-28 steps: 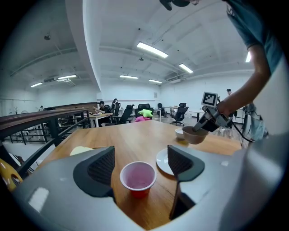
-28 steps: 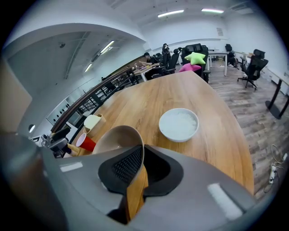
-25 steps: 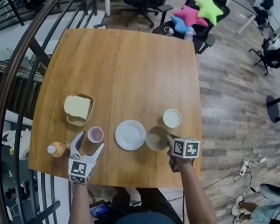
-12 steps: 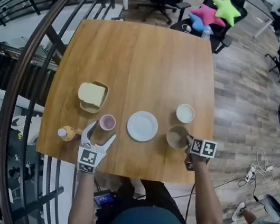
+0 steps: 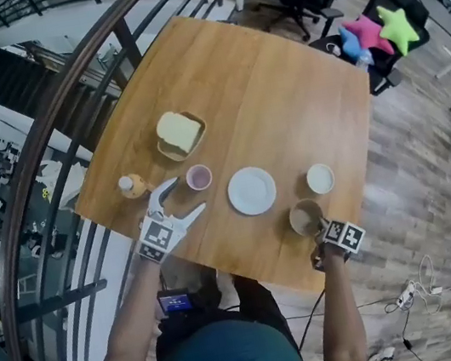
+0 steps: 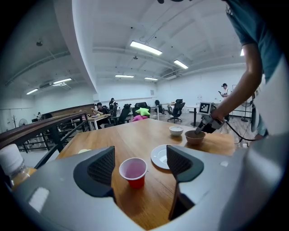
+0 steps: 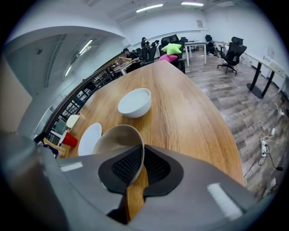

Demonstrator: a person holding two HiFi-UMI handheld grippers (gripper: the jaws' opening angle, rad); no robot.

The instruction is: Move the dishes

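My right gripper (image 5: 319,227) (image 7: 139,168) is shut on the near rim of a tan bowl (image 5: 305,217) (image 7: 118,138) near the table's front edge. A white bowl (image 5: 321,177) (image 7: 134,102) sits just beyond it. A white plate (image 5: 251,190) (image 7: 89,138) (image 6: 162,155) lies at the middle. A red cup (image 5: 199,177) (image 6: 133,172) stands left of the plate. My left gripper (image 5: 181,199) (image 6: 141,167) is open, its jaws either side of the cup but short of it. In the left gripper view the tan bowl (image 6: 195,136) shows with the right gripper on it.
A tan dish holding a pale slab (image 5: 180,133) sits behind the cup. A small bottle with orange liquid (image 5: 131,186) (image 6: 13,164) stands at the table's left edge. A railing (image 5: 51,120) runs along the left. Office chairs and star cushions (image 5: 380,29) stand beyond the far end.
The head view has swung, so everything sits further right and up in frame. The dishes have not moved on the table. Both grippers keep their places: right on the tan bowl, left by the cup.
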